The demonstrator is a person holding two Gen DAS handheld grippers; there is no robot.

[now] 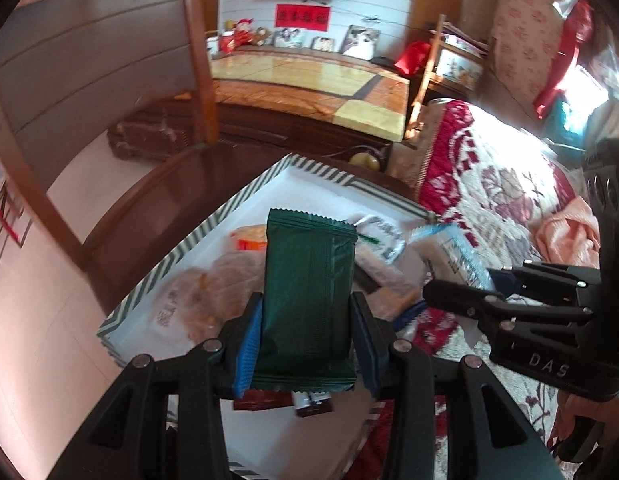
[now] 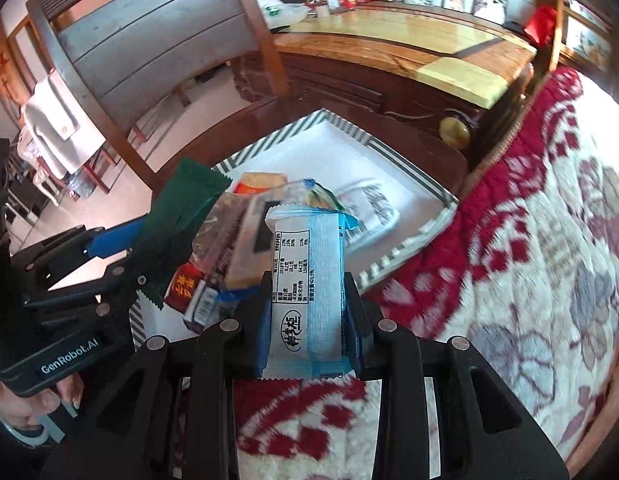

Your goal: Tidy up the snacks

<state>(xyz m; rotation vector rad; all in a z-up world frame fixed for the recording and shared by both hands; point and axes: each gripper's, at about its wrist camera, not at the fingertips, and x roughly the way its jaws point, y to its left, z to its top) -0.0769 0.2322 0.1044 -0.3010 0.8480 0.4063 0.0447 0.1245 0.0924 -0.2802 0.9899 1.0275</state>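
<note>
Left gripper [image 1: 307,320] clamped on a dark green snack packet [image 1: 309,296], held upright over the near edge of the striped-rim tray [image 1: 229,208]. Right gripper [image 2: 309,320] pinched tight on a blue-and-white snack packet [image 2: 309,276], above the tray's right edge beside the floral blanket [image 2: 529,260]. More wrapped snacks [image 1: 213,284] lie heaped along the tray's near half; far corner bare.

Strong daylight is admitted from the right, where the blanket [image 1: 505,184] is overexposed. Edges are bent and darkened by fisheye distortion; the blanket pattern is motion-blurred.
</note>
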